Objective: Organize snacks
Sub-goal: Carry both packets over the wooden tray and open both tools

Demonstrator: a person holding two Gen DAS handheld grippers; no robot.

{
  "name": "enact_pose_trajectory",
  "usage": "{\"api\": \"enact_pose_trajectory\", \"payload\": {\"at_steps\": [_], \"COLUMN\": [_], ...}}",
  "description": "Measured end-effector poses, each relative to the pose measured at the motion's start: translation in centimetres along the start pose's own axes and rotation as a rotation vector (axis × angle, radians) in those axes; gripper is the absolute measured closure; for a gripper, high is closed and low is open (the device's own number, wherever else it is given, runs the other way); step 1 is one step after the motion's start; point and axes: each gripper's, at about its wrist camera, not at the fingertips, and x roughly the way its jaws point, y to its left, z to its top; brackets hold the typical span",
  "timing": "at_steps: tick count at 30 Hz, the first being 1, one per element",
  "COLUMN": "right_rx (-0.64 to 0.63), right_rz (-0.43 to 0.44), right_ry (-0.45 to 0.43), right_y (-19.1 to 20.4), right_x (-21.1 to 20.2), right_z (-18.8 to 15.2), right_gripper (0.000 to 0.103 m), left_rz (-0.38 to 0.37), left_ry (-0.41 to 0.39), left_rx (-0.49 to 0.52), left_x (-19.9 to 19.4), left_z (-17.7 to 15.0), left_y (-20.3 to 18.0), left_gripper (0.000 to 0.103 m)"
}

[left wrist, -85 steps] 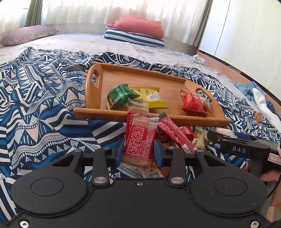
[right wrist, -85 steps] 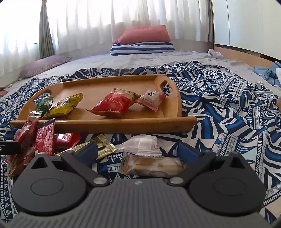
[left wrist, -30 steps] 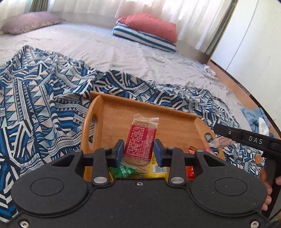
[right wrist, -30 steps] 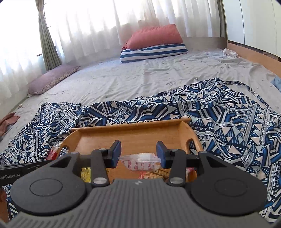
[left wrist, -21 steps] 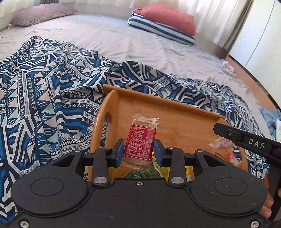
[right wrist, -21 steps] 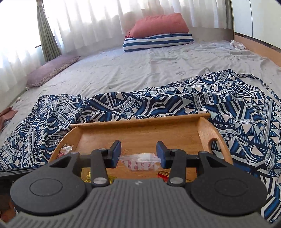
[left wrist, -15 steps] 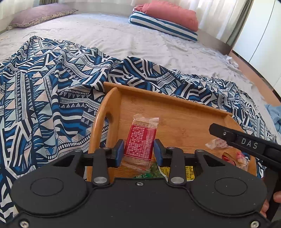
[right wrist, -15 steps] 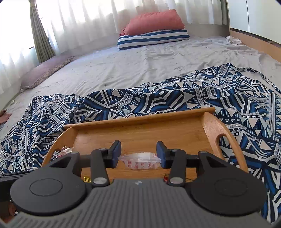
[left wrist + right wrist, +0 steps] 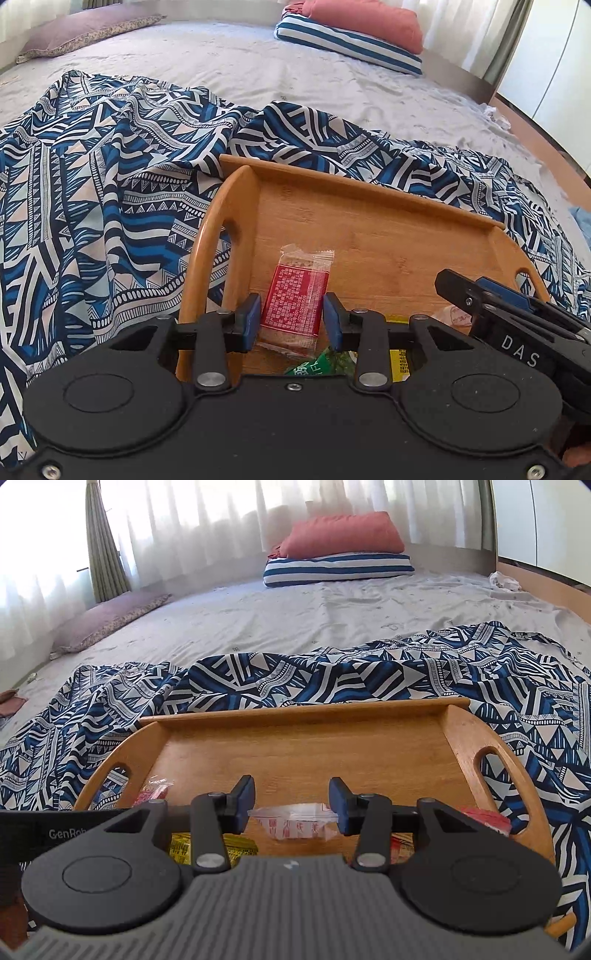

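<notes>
The left gripper (image 9: pixel 291 317) is clamped on a red cracker packet (image 9: pixel 295 302), its blue pads pressing the packet's two long edges near the lower end. The packet looks light and flat, with crinkly film around what is probably a brittle biscuit, so a gentle squeeze across the narrow width, as here, seems the safest hold; pinching harder could crack the contents, and the glossy film may slip. Its long axis runs away from the gripper toward 12 o'clock, with the clear crimped seal at the far end, and it hangs over the left end of the wooden tray (image 9: pixel 369 192).

The right gripper (image 9: pixel 291 805) is closed on a small white packet with red print (image 9: pixel 295 823), held crosswise so that its long axis runs from 9 to 3 o'clock, the crimped ends meeting the pads. It looks soft, puffy and very light, so it would crumple rather than resist. It sits above the tray's middle.

Beneath the grippers lie a green packet (image 9: pixel 314 365) and a yellow packet (image 9: pixel 184 849) on the tray floor. The tray rests on a patterned blue blanket (image 9: pixel 92 203) spread over the bed (image 9: pixel 295 620).
</notes>
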Motion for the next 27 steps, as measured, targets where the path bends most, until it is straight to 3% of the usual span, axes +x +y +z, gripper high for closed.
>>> {"api": "enact_pose_trajectory", "payload": {"at_steps": [4, 21, 27], "right_rx": [0.003, 0.054, 0.012], "right_rz": [0.013, 0.041, 0.029], "right_ry": [-0.018, 0.049, 0.044], "right_y": [-0.2, -1.3, -1.1], "right_x": [-0.3, 0.4, 0.4], "right_z": [-0.2, -1.1, -1.5], "right_gripper": [0.055, 0.055, 0.054], "left_rz": [0.006, 0.010, 0.010], "left_ry": [-0.005, -0.008, -0.010], "left_rx": [0.019, 0.032, 0.033], "left_x": [0.1, 0.2, 0.2], "left_z": [-0.1, -0.2, -0.2], "left_y": [-0.3, -0.6, -0.7], "left_gripper": [0.069, 0.069, 0.068]}}
